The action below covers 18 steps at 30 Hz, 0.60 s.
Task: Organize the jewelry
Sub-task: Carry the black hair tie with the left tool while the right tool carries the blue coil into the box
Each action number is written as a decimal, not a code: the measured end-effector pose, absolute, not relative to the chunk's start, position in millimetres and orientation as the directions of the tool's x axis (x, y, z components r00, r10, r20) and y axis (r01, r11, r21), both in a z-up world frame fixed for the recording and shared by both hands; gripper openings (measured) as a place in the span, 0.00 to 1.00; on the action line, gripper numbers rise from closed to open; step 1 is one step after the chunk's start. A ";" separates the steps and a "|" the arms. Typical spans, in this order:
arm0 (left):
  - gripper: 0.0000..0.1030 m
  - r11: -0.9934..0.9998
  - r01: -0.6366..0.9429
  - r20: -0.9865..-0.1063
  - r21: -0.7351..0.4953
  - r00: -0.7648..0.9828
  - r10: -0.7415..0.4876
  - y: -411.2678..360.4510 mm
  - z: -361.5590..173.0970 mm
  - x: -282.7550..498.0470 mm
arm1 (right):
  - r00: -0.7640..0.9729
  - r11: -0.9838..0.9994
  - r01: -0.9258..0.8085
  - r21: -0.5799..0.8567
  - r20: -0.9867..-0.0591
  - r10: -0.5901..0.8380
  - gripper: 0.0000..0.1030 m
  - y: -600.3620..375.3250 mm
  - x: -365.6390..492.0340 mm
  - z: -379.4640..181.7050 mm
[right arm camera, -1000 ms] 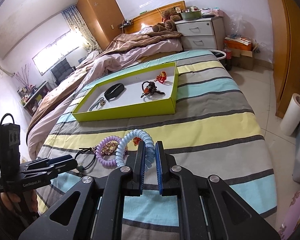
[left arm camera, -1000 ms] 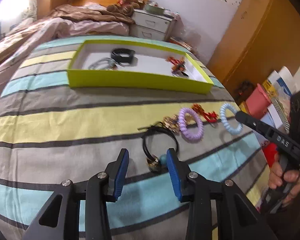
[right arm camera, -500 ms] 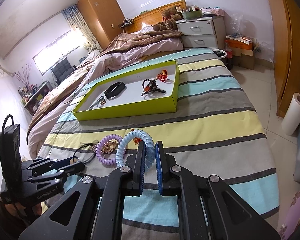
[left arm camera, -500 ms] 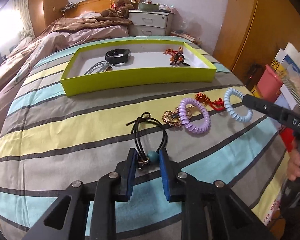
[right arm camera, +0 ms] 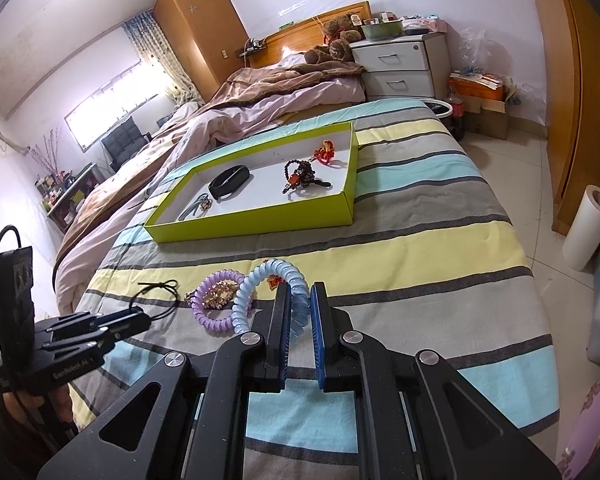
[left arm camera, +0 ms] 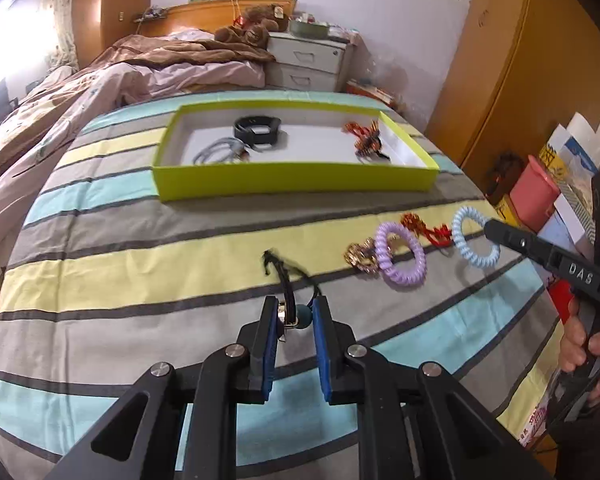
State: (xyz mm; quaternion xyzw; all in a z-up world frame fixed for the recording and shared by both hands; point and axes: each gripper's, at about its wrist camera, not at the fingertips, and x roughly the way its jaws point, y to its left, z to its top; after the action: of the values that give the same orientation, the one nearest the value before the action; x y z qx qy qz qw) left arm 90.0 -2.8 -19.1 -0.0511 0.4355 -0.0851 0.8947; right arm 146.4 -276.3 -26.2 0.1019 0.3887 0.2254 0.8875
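Observation:
My left gripper (left arm camera: 296,312) is shut on the black cord bracelet (left arm camera: 288,280), gripping its teal bead and metal charm, with the cord loop lifted off the striped bedspread. My right gripper (right arm camera: 300,300) is shut on the light blue spiral hair tie (right arm camera: 260,280), which stands upright between the pads. A purple spiral hair tie (left arm camera: 400,260), a gold piece (left arm camera: 360,258) and a red ornament (left arm camera: 424,228) lie in a row on the bed. The lime green tray (left arm camera: 296,184) lies farther back with a black band (left arm camera: 258,130), a silver bracelet (left arm camera: 220,152) and a red beaded piece (left arm camera: 366,140).
The bed's right edge drops to the floor near a pink box (left arm camera: 534,196) and books. A crumpled brown and pink duvet (left arm camera: 140,76) lies beyond the tray. A white nightstand (right arm camera: 400,66) stands at the bed's head. A white roll (right arm camera: 588,232) stands on the floor.
My left gripper closed on the black cord bracelet's bead and lifted it, pulling the cord loop up. My right gripper stayed shut on the light blue hair tie, barely moving.

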 end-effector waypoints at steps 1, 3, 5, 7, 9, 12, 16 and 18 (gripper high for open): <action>0.17 0.979 0.107 -0.762 -0.172 0.615 -0.202 0.1 -16.5 88.9 | 0.597 0.877 -0.321 0.357 -0.643 0.480 0.10 -276.3 145.9 -26.1; 0.17 0.980 0.103 -0.757 -0.173 0.622 -0.199 3.3 -14.3 89.4 | 0.596 0.878 -0.323 0.354 -0.644 0.479 0.10 -273.9 145.7 -26.1; 0.17 0.979 0.105 -0.754 -0.176 0.624 -0.203 6.0 -13.7 90.2 | 0.592 0.877 -0.324 0.354 -0.647 0.480 0.10 -272.2 147.1 -26.7; 0.17 0.978 0.101 -0.752 -0.182 0.626 -0.204 9.6 -12.9 91.9 | 0.591 0.878 -0.324 0.352 -0.650 0.478 0.10 -270.0 148.2 -27.1; 0.17 0.978 0.100 -0.747 -0.184 0.632 -0.205 11.9 -11.5 93.1 | 0.592 0.877 -0.324 0.354 -0.647 0.480 0.10 -269.0 149.5 -25.9; 0.17 0.977 0.104 -0.742 -0.185 0.637 -0.208 14.7 -7.2 97.0 | 0.596 0.876 -0.326 0.355 -0.642 0.482 0.10 -267.8 151.6 -23.4; 0.17 0.974 0.125 -0.715 -0.189 0.662 -0.223 16.2 6.1 98.5 | 0.606 0.875 -0.333 0.351 -0.631 0.484 0.10 -265.7 152.9 -16.1; 0.17 0.973 0.134 -0.705 -0.186 0.672 -0.227 16.4 12.9 101.3 | 0.613 0.873 -0.339 0.352 -0.621 0.488 0.10 -266.0 153.8 -10.2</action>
State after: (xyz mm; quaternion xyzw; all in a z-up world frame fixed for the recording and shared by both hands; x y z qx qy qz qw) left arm 101.3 16.4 12.9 -0.0592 0.3925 -0.0990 0.9125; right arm 153.8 -266.0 -10.2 0.1003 0.3738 0.2316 0.8925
